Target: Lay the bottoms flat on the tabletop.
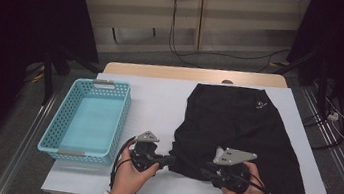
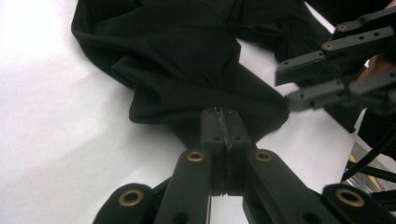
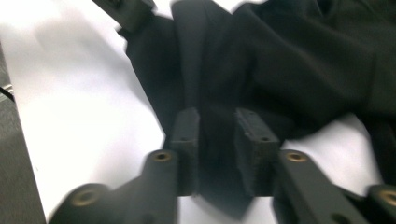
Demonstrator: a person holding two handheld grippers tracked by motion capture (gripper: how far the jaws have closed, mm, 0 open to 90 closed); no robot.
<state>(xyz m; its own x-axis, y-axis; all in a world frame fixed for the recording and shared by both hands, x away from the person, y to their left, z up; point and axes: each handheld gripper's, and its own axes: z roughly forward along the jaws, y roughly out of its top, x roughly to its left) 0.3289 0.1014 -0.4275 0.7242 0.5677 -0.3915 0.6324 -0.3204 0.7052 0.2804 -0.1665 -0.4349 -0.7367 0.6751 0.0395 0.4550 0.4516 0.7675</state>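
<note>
Left gripper view: your left gripper [image 2: 223, 122] pinches the black fabric garment [image 2: 187, 70] mid-frame; your right gripper [image 3: 217, 135] stands parted around a fold. Risk: cloth slips out if you lift before closing.

Two hand-held grippers, both matte black. The left hand-held gripper [image 1: 171, 161] and the right hand-held gripper [image 1: 200, 170] each carry a grey three-cornered plate on top, dotted with small dark screw holes. A black cable loops from each body. Their jaws are flat black bars joined by brass-ringed pivots, ending in blocky black pads [image 3: 254, 140] with small screws. White sleeve cuffs cover both wrists.
</note>
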